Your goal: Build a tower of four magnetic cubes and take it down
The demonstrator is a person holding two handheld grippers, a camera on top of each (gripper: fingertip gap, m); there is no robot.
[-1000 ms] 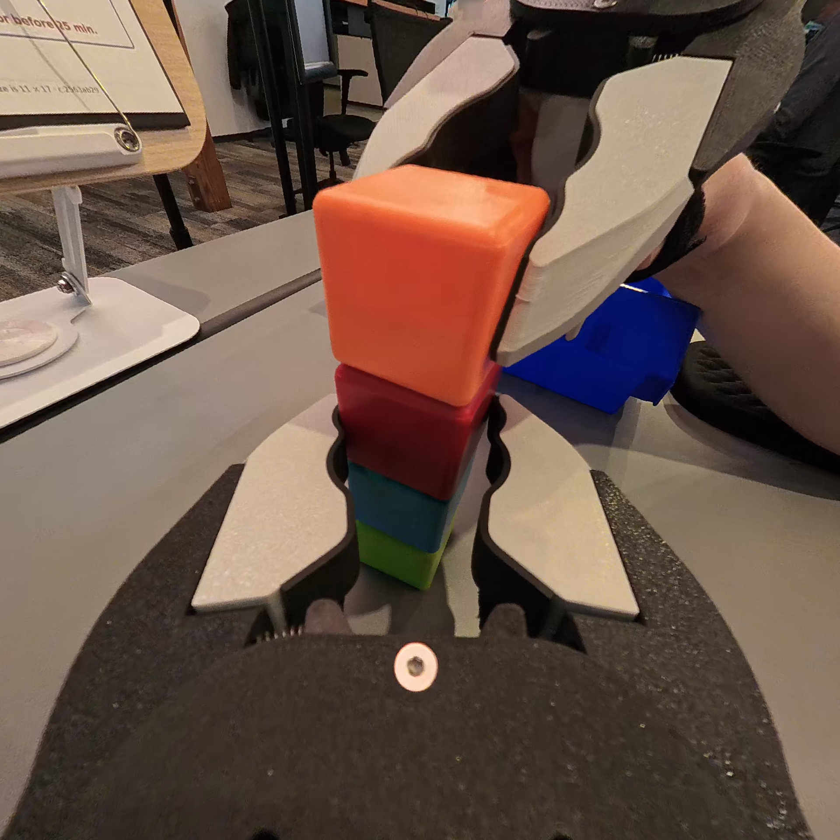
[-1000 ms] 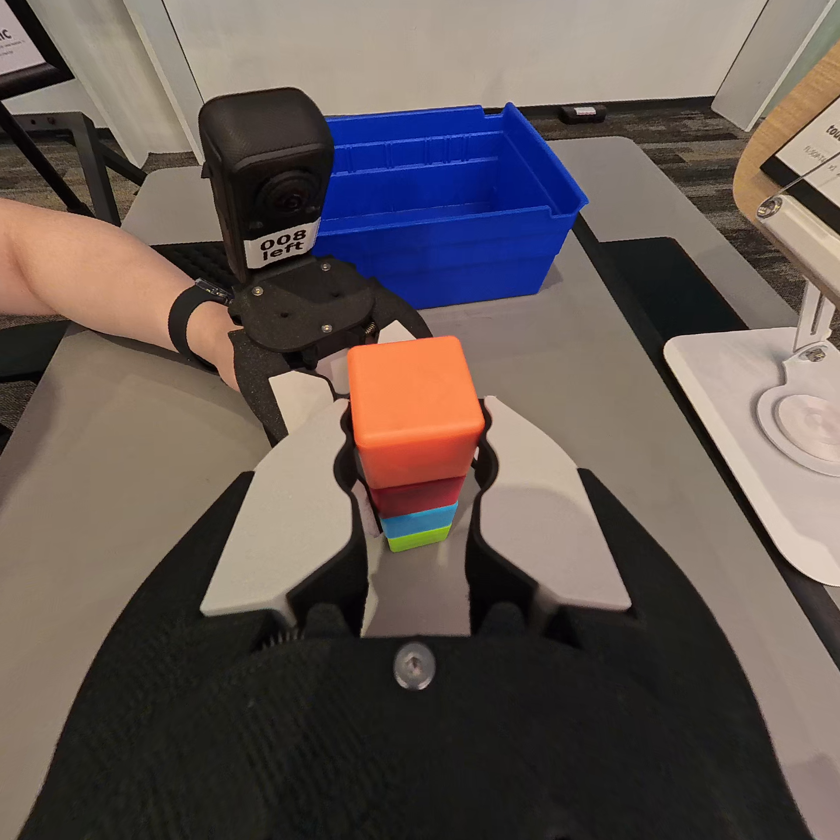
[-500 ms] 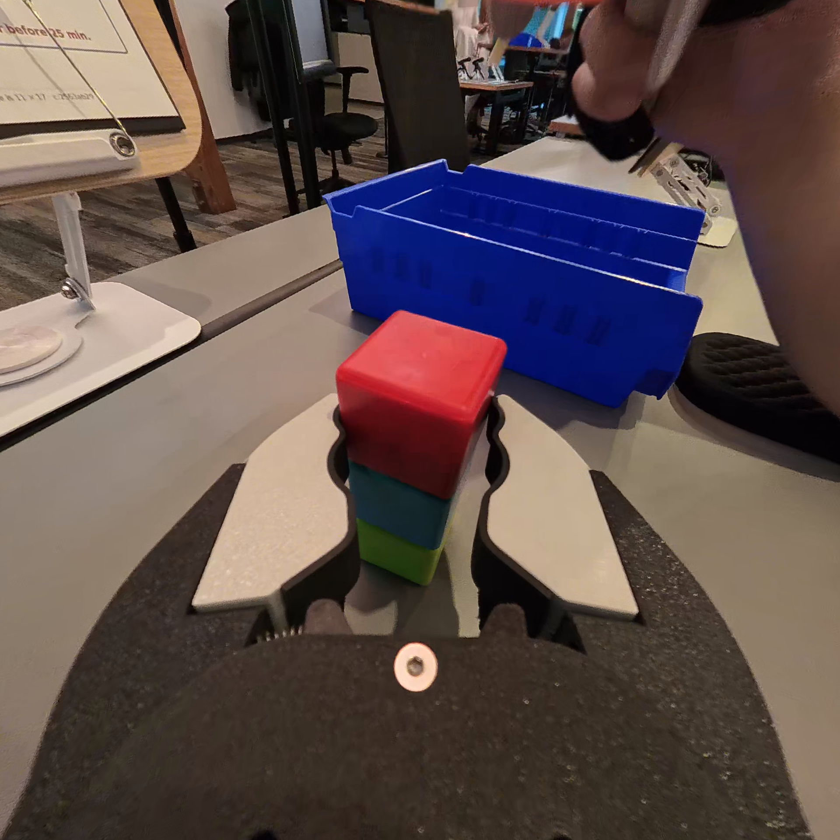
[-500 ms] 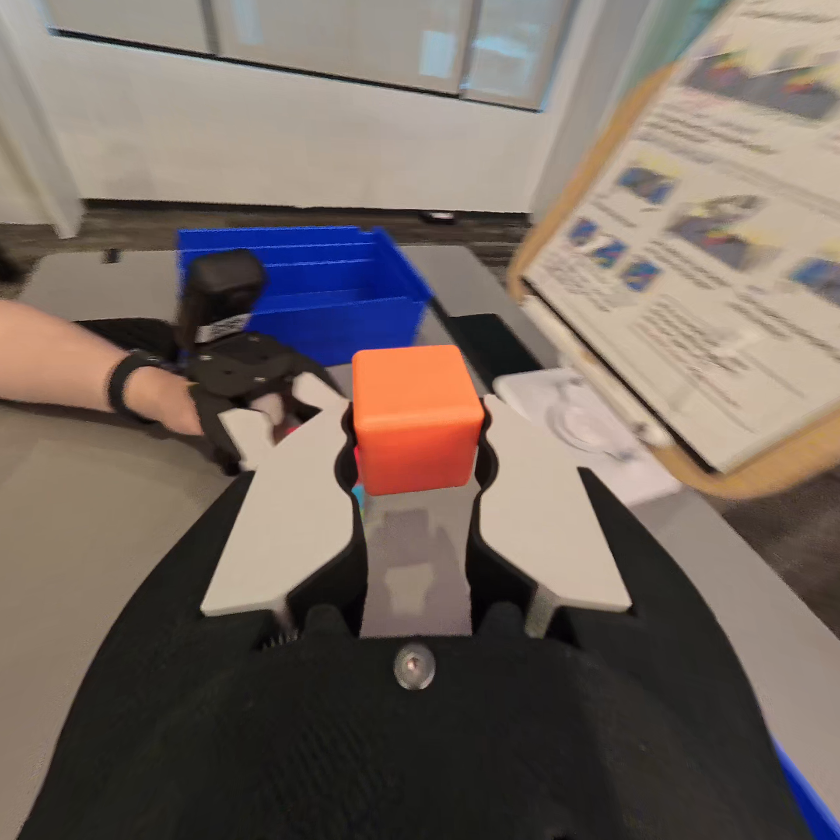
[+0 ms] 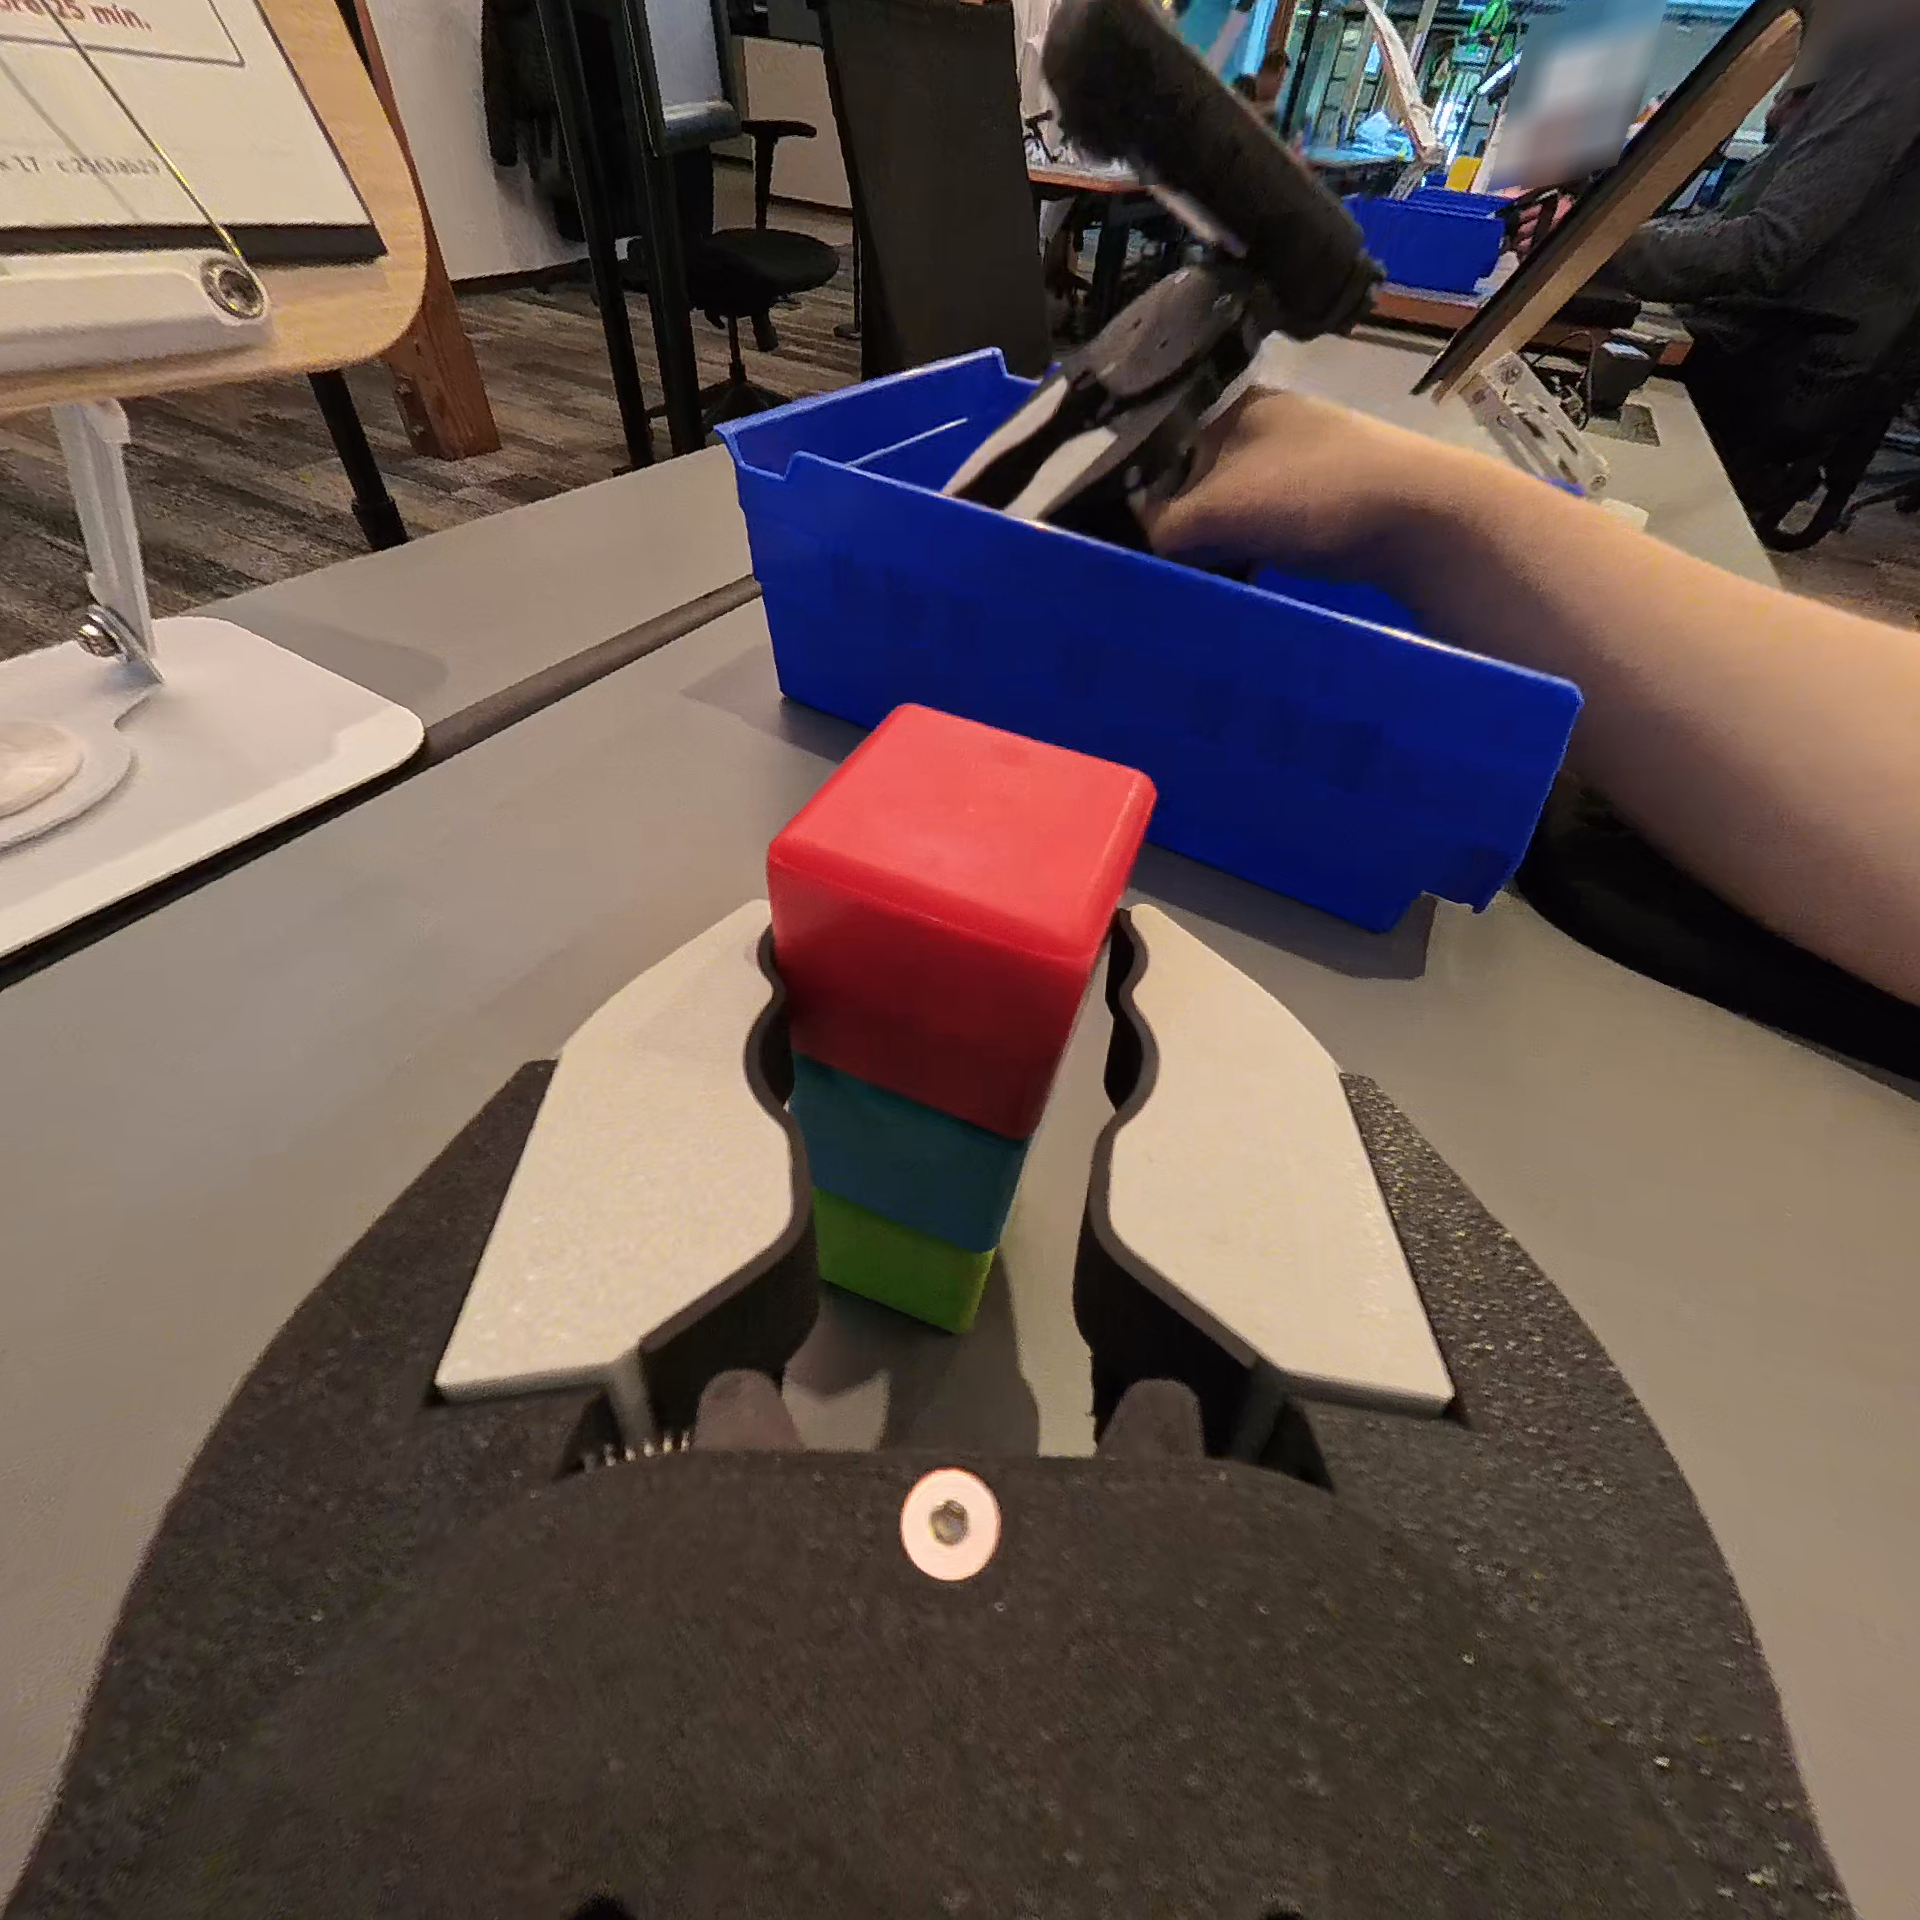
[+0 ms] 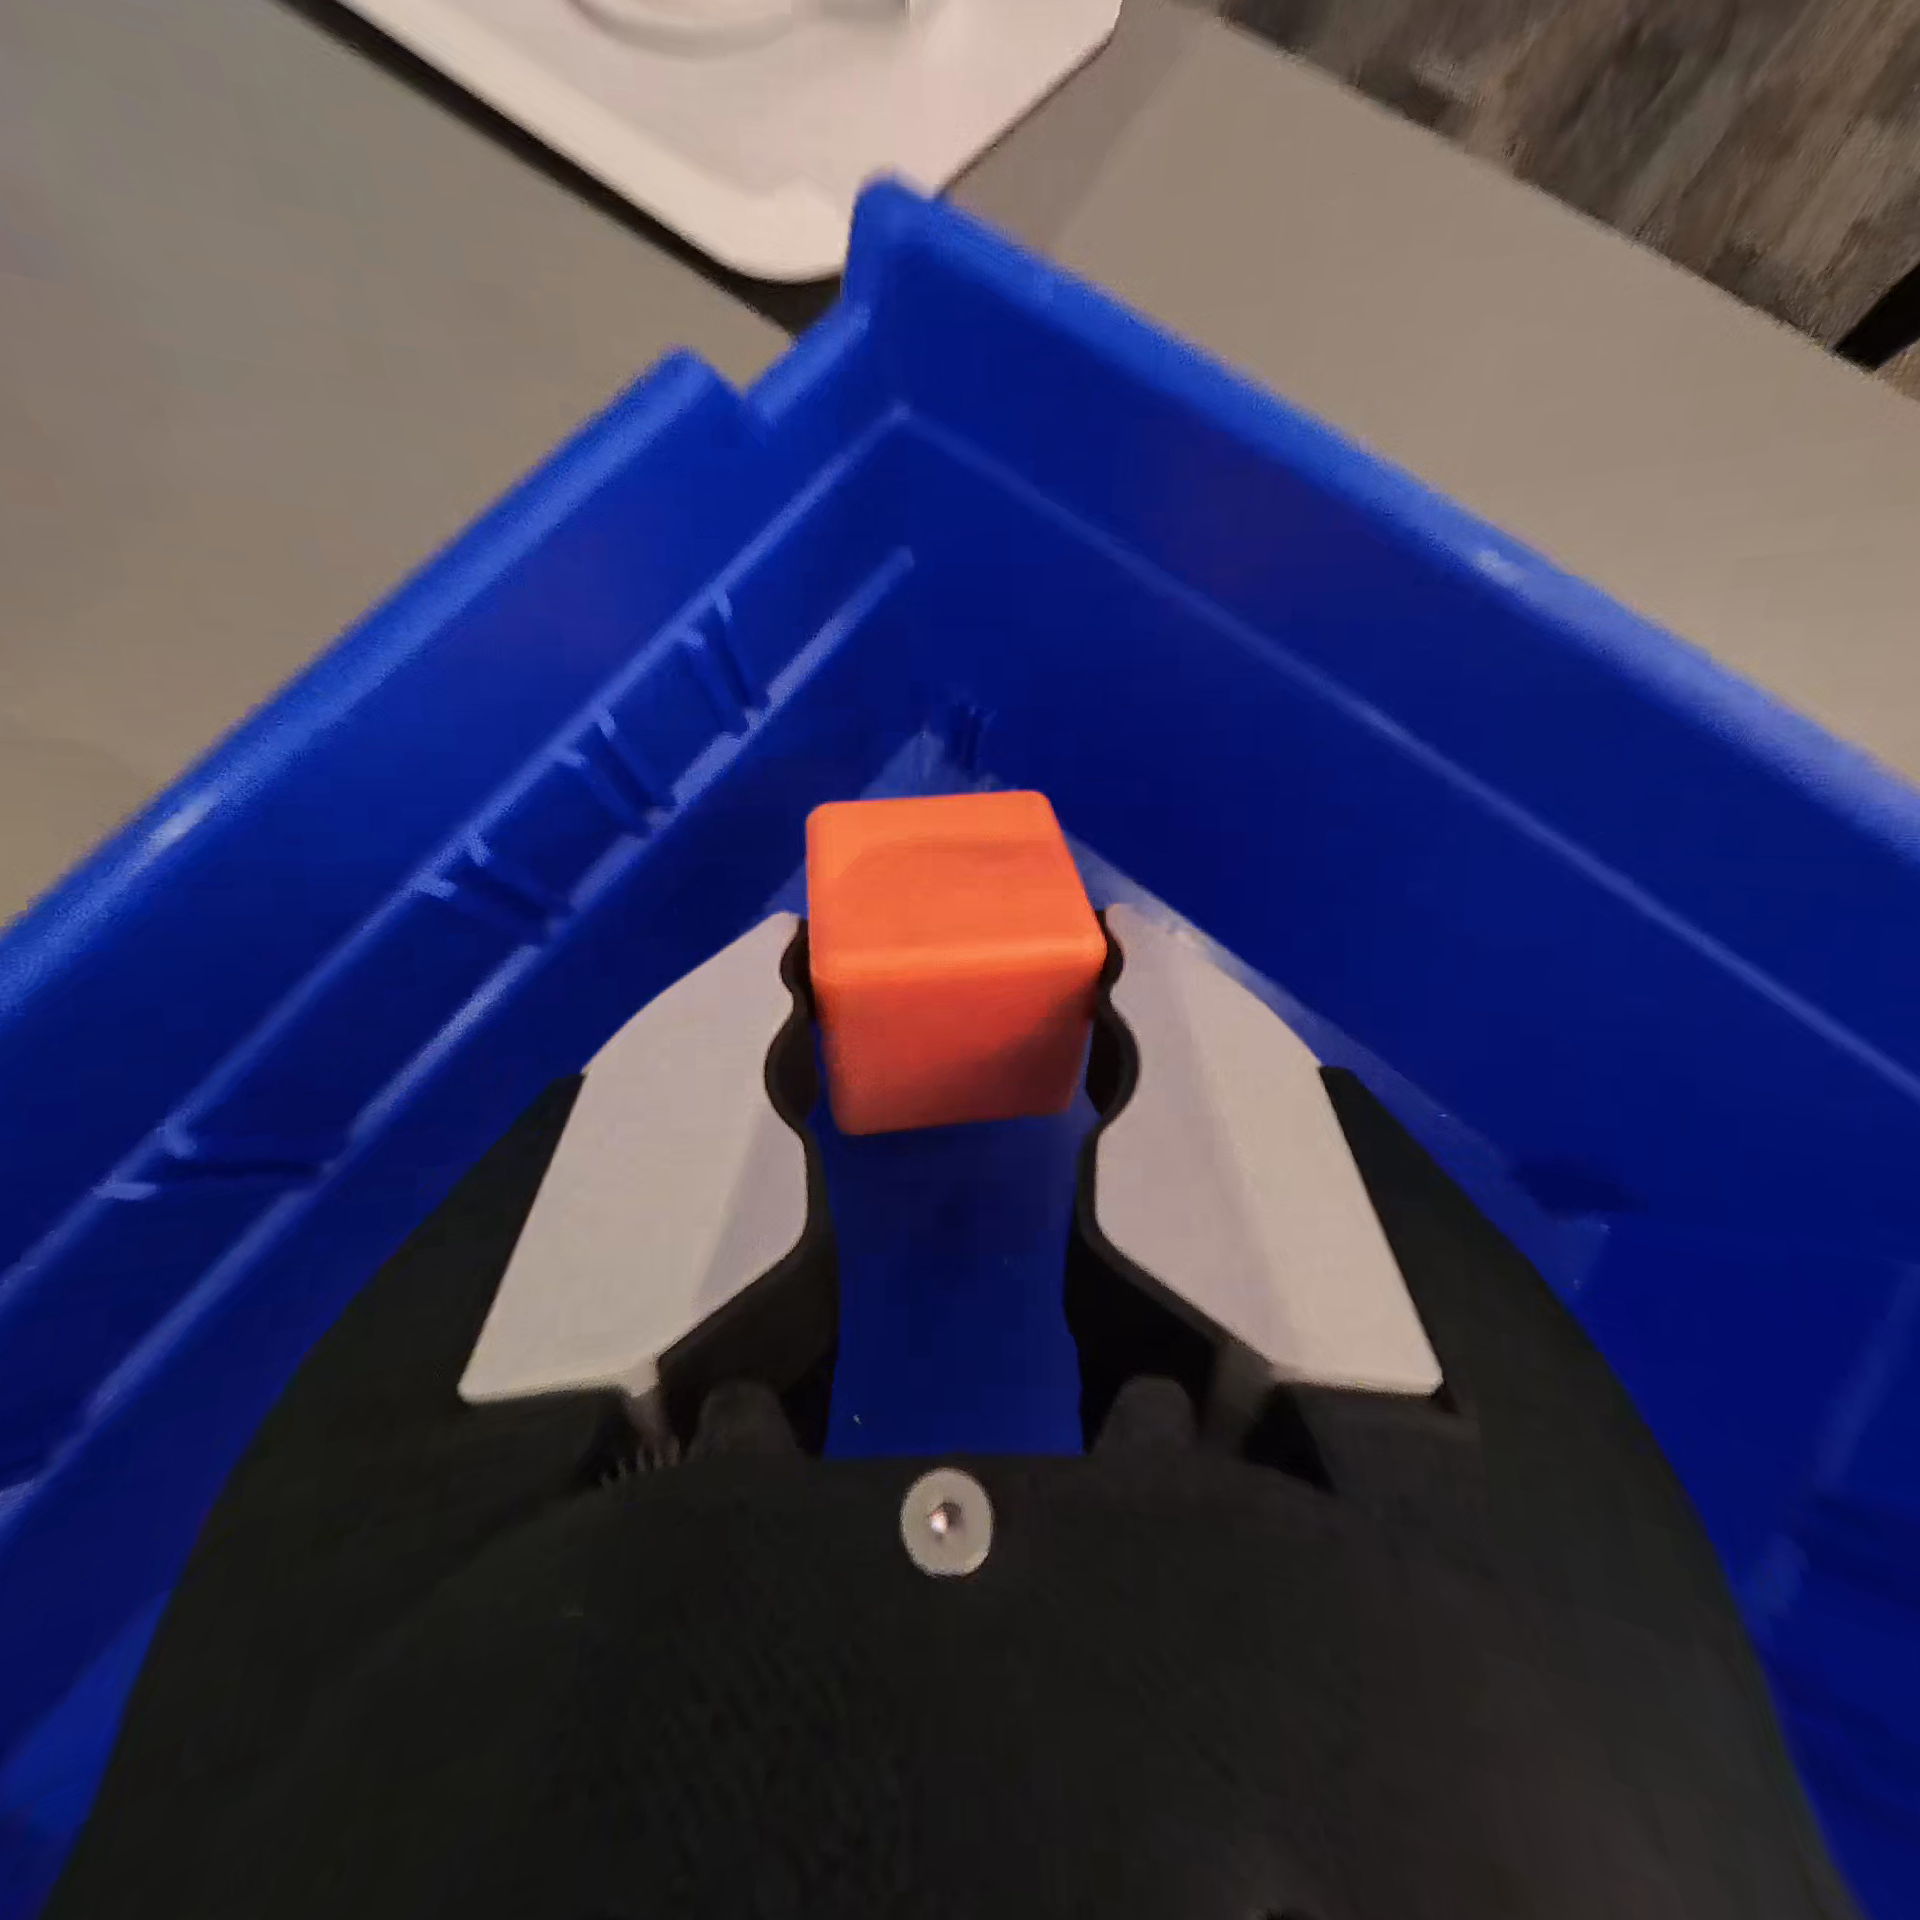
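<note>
Right hand-held gripper (image 6: 951, 997) is pinching a small orange plastic cube (image 6: 951, 966) low inside a blue plastic bin (image 6: 1455, 665), near a corner, so takedown looks one cube in. Left hand-held gripper (image 5: 940, 1013) is bracing the red plastic cube (image 5: 951, 894) atop the teal cube (image 5: 904, 1169) and green cube (image 5: 899, 1273) on the grey tabletop (image 5: 312, 987); whether it is gripping firmly, I cannot tell. Next probably calls for letting go, then lifting clear of the bin walls crowding both fingers.

Grey table (image 5: 312, 987), dark patterned carpet (image 5: 520, 353), black office chairs (image 5: 758, 260) behind.
</note>
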